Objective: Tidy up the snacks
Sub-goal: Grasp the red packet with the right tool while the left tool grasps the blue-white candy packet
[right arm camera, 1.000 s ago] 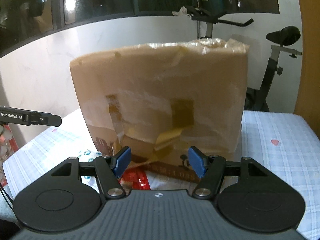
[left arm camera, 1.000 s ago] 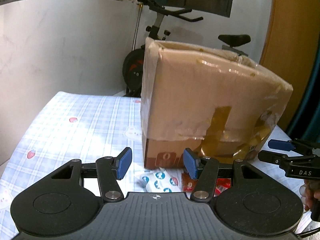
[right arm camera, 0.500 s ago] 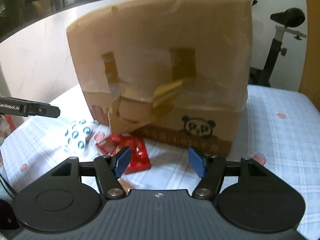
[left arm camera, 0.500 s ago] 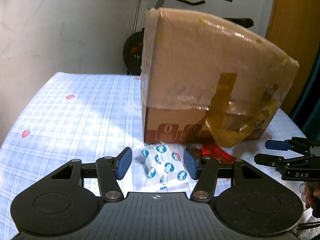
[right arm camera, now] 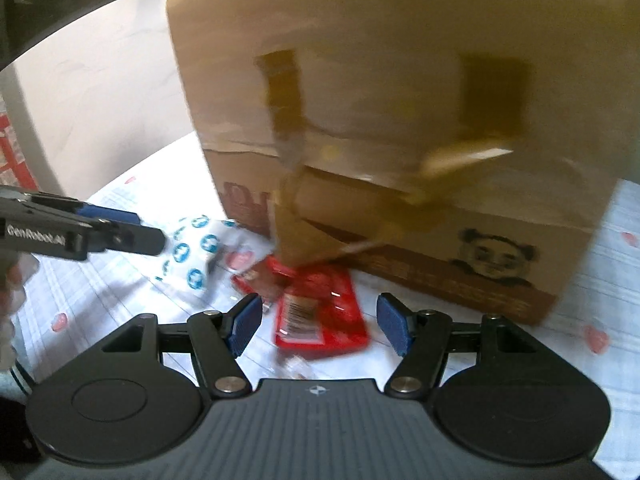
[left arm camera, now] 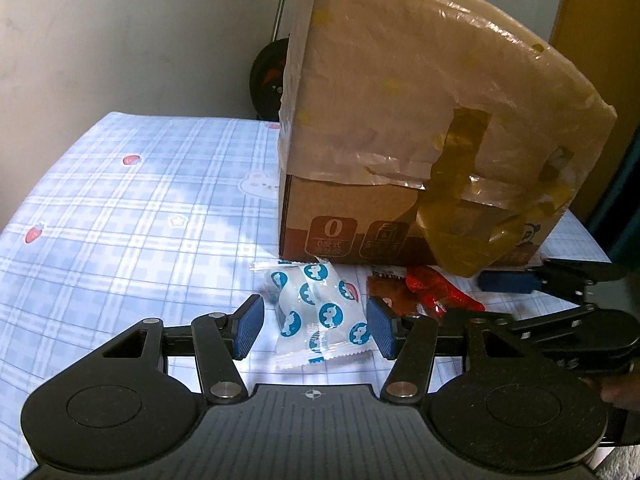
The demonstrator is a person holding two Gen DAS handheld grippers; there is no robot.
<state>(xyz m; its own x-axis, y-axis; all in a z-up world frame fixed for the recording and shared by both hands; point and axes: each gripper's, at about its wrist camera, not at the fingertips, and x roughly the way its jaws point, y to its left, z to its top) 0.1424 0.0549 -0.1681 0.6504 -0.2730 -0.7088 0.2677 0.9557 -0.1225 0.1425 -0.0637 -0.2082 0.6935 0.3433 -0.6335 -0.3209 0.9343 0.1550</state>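
Below, two sets of blue-padded fingers are standing apart, gripping nothing. The left gripper (left arm camera: 314, 326) is straddling a white snack packet with blue round prints (left arm camera: 318, 312), its pads clear of the wrapper on both sides; the right gripper (right arm camera: 318, 324) is framing a red snack packet (right arm camera: 320, 312), again without contact. Both packets are lying flat on the blue plaid tablecloth (left arm camera: 120, 220), just in front of a tall, heavily taped cardboard box (left arm camera: 420, 140), with a brown-red wrapper (left arm camera: 386, 286) lying between them in the left view.

Judging from the task, each hand is lining up a pick. A clean grip likely calls for lowering the pads until they flank the packet's body, not its thin crimped edge, then closing gently, since the slick film could slide or crumple.

What the box is holding cannot be told: its top is out of sight.
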